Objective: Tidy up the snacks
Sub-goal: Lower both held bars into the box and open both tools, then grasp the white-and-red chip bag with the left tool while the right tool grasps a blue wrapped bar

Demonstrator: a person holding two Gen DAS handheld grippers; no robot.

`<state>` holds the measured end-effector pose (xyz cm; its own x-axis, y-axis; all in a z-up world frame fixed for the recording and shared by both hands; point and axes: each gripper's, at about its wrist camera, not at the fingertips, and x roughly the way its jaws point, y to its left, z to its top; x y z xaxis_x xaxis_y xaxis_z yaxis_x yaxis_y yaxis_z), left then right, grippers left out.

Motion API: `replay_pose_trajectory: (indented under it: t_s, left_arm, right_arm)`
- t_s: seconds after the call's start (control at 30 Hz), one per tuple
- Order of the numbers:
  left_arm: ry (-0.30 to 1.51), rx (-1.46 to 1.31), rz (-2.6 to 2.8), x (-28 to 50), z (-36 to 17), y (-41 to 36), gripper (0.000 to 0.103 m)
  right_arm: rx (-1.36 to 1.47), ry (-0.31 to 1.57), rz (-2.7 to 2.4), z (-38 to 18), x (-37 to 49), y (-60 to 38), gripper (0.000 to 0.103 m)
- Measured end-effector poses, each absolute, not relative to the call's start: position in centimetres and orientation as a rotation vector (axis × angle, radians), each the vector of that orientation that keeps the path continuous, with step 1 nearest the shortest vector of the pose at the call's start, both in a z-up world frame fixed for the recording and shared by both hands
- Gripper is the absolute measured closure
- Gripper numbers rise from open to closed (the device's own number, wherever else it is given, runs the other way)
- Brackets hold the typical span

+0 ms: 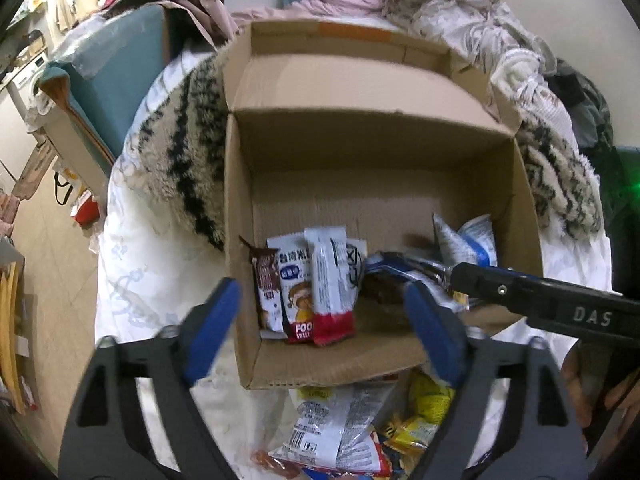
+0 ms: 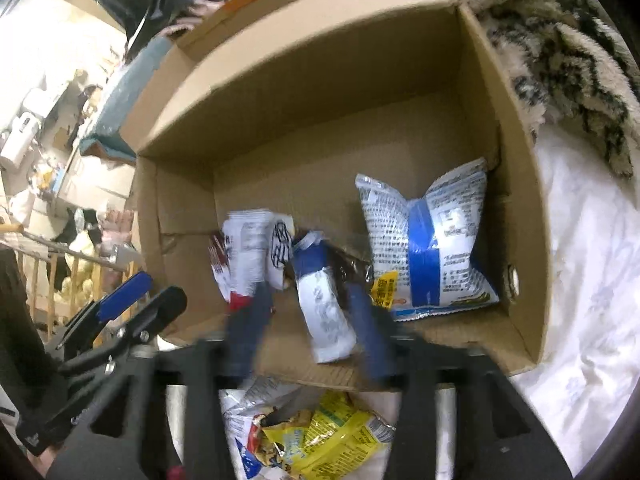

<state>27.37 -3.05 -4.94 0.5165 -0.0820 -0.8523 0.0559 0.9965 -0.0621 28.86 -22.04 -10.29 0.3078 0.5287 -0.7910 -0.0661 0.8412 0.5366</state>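
**Snack box part filled, both grippers at its near edge**

An open cardboard box sits on a white bed sheet, with a fuzzy black-and-cream blanket bunched against its left and far sides. Inside, along the near left wall, three packets stand side by side: a brown bar wrapper, a white packet with a cartoon figure, and a white-and-red packet leaning against it. In the right rear corner lies a puffy white-and-blue bag, resting against the right wall.

The left gripper hovers over the near rim of the box; its jaws stand wide apart with nothing between them, the blue pads framing the row of standing packets.

The right gripper reaches into the box from the near side, and is blurred by motion. Between its blue fingers sits a white-and-blue stick packet, standing tilted on the box floor. The jaws are spread wider than the packet, and the blur makes it impossible to tell whether either finger touches it. In the left wrist view this gripper's dark body enters from the right, over the box's near right corner.

Outside the box, just in front of its near wall, a loose pile of snacks lies on the sheet: a yellow bag and a silver-white bag among them.
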Motion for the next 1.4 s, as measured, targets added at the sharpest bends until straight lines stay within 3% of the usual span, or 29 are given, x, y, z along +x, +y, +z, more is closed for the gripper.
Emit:
replay_pose_trajectory:
  t_s: [0.63, 1.4]
  left_arm:
    - [1.008, -0.024, -0.103, 23.1, -2.8, -1.4, 0.016]
    - [1.042, -0.109, -0.029, 16.1, -2.9, 1.3, 0.016]
  right_arm:
    - [0.421, 1.131, 0.403, -6.3, 24.9, -23.8, 0.037]
    - [0.492, 1.196, 0.278, -7.0, 15.7, -26.5, 0.037]
